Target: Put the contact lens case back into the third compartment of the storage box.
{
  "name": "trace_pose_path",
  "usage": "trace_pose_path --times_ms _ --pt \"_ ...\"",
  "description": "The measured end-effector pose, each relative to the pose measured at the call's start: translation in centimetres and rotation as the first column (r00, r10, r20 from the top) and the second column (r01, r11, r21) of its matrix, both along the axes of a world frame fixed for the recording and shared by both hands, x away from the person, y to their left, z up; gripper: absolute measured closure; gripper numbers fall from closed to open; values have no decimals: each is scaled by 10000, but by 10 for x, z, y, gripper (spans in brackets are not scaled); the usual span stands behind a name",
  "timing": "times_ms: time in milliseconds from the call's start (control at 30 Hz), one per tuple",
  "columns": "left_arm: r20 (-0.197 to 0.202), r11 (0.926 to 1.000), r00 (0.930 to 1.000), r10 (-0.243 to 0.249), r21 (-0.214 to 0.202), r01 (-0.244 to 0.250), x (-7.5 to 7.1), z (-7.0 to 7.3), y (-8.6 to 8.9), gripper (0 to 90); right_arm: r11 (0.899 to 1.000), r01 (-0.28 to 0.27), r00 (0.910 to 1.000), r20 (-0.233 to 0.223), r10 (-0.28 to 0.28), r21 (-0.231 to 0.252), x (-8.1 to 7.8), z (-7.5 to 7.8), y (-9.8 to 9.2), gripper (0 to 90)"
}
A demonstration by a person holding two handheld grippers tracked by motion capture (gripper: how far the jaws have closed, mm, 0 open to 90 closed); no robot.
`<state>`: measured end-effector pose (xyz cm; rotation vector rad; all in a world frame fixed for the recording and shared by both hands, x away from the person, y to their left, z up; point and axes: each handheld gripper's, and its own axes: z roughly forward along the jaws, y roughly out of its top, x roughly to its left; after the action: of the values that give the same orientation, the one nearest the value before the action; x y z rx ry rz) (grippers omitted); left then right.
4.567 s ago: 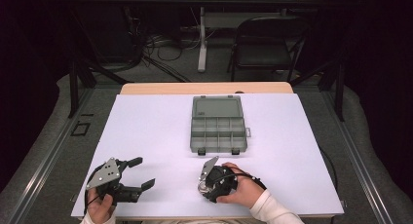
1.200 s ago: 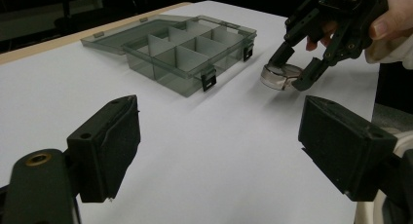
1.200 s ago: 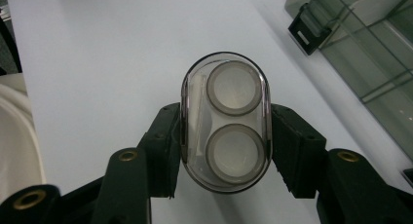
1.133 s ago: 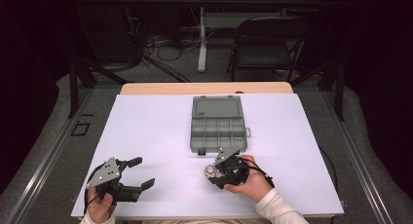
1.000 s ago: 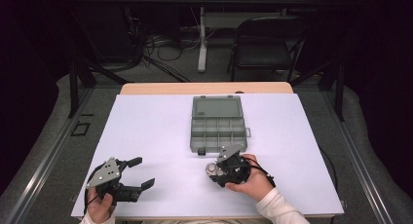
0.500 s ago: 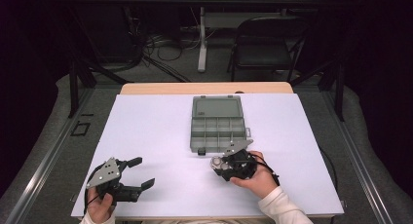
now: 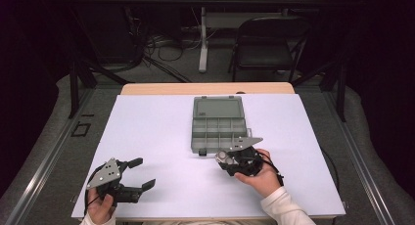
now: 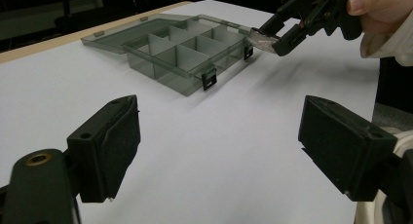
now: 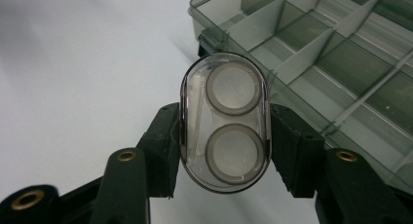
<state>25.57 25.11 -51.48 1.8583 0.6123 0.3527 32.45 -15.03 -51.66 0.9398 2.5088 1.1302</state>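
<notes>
Item in hand: a small oval case [image 9: 224, 121] of clear, glossy plastic, rounded at both ends, with two round pale wells set one above the other. The right hand-held gripper [image 9: 224, 151] pinches it across its long sides between ribbed black pads; the case is held just off the near corner of the organiser box [image 7: 219, 128], above the surface [image 7: 147, 127].

The organiser box is smoky translucent grey plastic, rectangular, lid laid open flat behind it, thin straight dividers forming compartments, two black latches on the front wall.

The left hand-held gripper [image 7: 139, 174] stands spread with nothing between its matte black pads, at the near left edge of the surface, well apart from the box.

The surface is a smooth white sheet with a wooden strip along the far edge. Wide bare room lies left of the box and between the two grippers.
</notes>
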Motion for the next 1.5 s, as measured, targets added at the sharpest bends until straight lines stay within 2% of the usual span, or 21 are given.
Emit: trace_pose_path --times_ms 67,433,767,967,1000,1067,1500 --pt "-36 10000 9999 -96 -6 96 0 0 0 159 9998 180 9998 12 -180 68 1 0 -3 484" --pt "-21 10000 10000 52 -6 -53 0 0 0 159 9943 1062 9943 -70 -1062 127 8 -1 -13 484" --pt "-63 9999 9999 105 92 -105 0 0 -1 159 9875 1573 9875 -74 -1573 67 11 -1 -16 484" --pt "-87 9999 9999 127 59 -126 1 -1 -1 159 9866 1634 9865 -69 -1634 -5 13 -1 -14 484" --pt "-94 10000 9999 -56 -3 56 2 -1 0 159 9860 1667 9860 -54 -1666 11 13 -1 -13 484" --pt "-93 10000 9999 51 14 -51 1 -1 0 159 9861 1662 9860 -98 -1663 -54 15 1 -13 484" --pt "-123 10000 9999 -39 2 39 2 -1 0 159 9867 1501 9879 -293 -1522 -627 27 7 -8 484"
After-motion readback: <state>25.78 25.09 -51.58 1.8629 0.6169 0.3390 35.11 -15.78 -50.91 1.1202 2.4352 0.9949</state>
